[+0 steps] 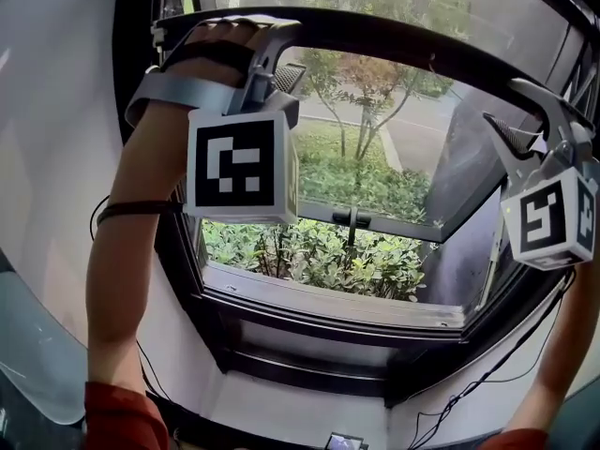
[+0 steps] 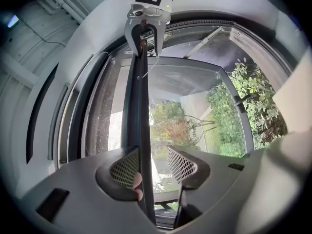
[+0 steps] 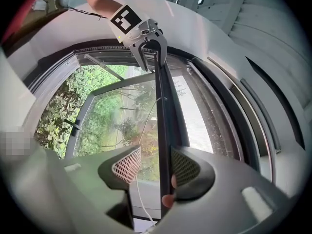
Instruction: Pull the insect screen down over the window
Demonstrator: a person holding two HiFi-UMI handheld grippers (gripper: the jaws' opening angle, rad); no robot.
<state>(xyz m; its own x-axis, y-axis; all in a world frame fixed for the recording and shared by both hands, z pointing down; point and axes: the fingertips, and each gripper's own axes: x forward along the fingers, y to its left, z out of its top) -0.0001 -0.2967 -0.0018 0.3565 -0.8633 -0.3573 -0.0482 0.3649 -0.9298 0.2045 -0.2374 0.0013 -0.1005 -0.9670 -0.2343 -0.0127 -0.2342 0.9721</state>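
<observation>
Insect screen's pull bar (image 1: 403,50) high in the window frame (image 1: 184,261), just under the top edge. Nearly all of the opening below it uncovered, so early in the pull by the look of it. Long axis side to side across the head view, roughly level. Hooked on near its left end, left gripper (image 1: 281,52); near its right end, right gripper (image 1: 523,112). Neither nearer than the other, one per end. Well below both, the sill (image 1: 328,300), so next move straight down, probably with both ends kept even to stop the bar cocking in its side tracks.

Jaws apart on both, no clamp. From its own view, left gripper (image 2: 152,157) with the bar (image 2: 139,106) between the jaws, lying against one mesh pad (image 2: 126,167), daylight gap to the other. Same for right gripper (image 3: 156,162), mirrored: bar (image 3: 163,106) against one pad only. Hook hold, not a pinch; risk of slipping off if tipped.

Only in the gripper views: pad contact, the opposite gripper at the bar's far end, and a grey speckled strip beside the bar, likely the mesh (image 3: 214,116). Only in the head view: sill, travel left to cover, outward-swung sash (image 1: 375,212) beyond the frame.
</observation>
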